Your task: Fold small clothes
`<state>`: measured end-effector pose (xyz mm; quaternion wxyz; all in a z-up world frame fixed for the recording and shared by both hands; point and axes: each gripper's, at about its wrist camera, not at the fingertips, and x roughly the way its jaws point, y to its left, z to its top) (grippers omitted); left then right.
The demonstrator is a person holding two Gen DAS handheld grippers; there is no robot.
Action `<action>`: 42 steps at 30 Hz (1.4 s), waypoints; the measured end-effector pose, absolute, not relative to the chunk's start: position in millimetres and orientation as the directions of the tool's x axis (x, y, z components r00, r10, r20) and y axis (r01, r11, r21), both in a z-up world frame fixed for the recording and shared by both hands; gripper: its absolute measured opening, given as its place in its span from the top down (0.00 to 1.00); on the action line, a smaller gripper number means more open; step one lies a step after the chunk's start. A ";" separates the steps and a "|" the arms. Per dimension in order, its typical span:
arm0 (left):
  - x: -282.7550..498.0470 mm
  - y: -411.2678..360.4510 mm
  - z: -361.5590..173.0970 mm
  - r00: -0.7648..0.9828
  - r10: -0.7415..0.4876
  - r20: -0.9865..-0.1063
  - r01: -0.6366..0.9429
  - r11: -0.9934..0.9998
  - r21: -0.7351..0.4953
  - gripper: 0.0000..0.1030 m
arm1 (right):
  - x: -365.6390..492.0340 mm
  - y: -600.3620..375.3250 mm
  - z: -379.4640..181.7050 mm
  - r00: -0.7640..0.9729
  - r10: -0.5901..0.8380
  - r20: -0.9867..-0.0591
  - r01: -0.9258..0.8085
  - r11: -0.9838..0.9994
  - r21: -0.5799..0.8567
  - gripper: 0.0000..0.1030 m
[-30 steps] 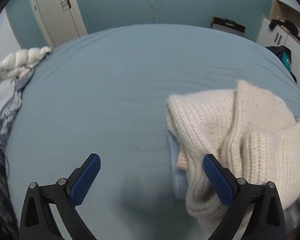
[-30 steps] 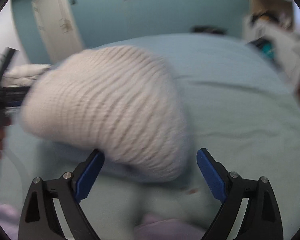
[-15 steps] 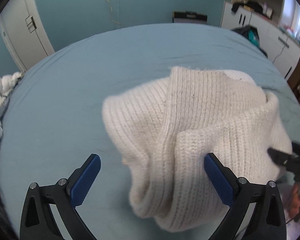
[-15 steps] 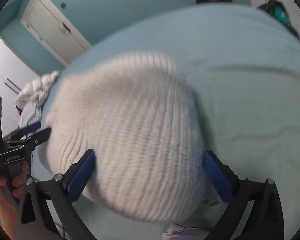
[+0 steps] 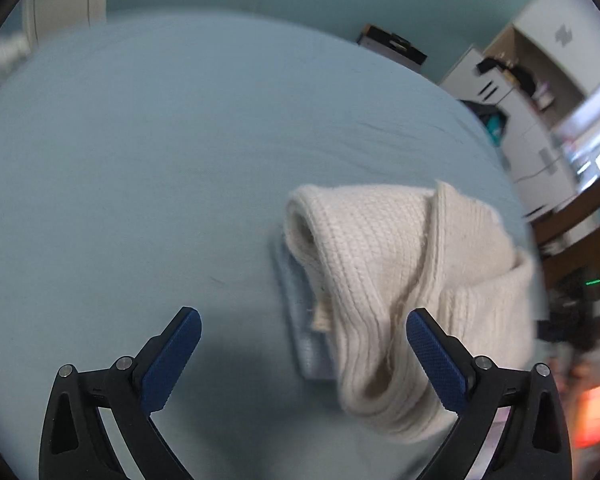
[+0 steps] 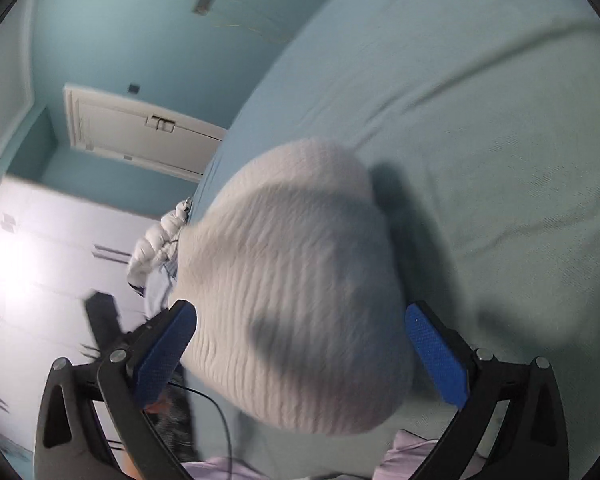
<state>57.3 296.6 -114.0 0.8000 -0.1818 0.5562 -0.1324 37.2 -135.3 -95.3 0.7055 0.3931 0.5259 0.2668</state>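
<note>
Sweater (image 5: 400, 280), cream and rib-knit, is the biggest thing on the pale blue bed sheet (image 5: 160, 160) that I can see from my left wrist camera; it lies bunched at about four o'clock in that view, on top of a folded light-blue garment (image 5: 300, 320) whose edge shows along its seven o'clock side. I read its long axis as running from roughly ten o'clock, where a rolled tubular opening faces out, down toward five o'clock, where a ribbed end lies beside my right-hand pad. From my right wrist camera the same sweater (image 6: 300, 288) fills the middle as a rounded, blurred hump, longer from one o'clock to seven o'clock, with the sheet (image 6: 480, 120) spreading toward two o'clock. At nine o'clock in that view I see a white puffy bundle (image 6: 156, 248) at the bed's edge, and a white door (image 6: 140, 132) at ten o'clock. My right gripper (image 6: 300, 344) stands wide, its blue pads either side of the hump and not pressing it. My left gripper (image 5: 304, 356) is likewise spread, nothing clamped, bare sheet under its left pad and knit just inside its right one.
</note>
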 end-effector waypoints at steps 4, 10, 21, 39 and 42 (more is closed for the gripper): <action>67.7 295.5 -159.8 0.227 -0.682 -0.695 0.013 0.716 -0.698 0.00 | 67.0 -127.5 -123.4 0.179 0.871 -0.458 0.060 0.455 0.889 0.01; 72.8 284.8 -216.9 0.187 -0.817 -0.545 -0.058 0.544 -0.837 0.00 | 73.4 -89.3 -168.7 0.047 0.942 -0.332 0.106 0.326 0.940 0.01; 105.7 244.6 -184.8 0.203 -0.848 -0.489 0.014 0.502 -0.865 0.00 | 94.7 -77.2 -126.0 0.120 0.944 -0.308 -0.089 0.319 0.943 0.01; 96.0 247.7 -58.5 0.567 -0.505 -0.651 0.130 0.835 -0.534 0.00 | 141.5 -81.1 -48.1 0.452 0.635 -0.627 -0.204 0.757 0.620 0.00; 97.0 197.4 -48.2 0.582 -0.440 -0.684 0.222 0.895 -0.387 0.00 | 143.0 -38.7 -44.3 0.447 0.564 -0.694 -0.242 0.824 0.513 0.00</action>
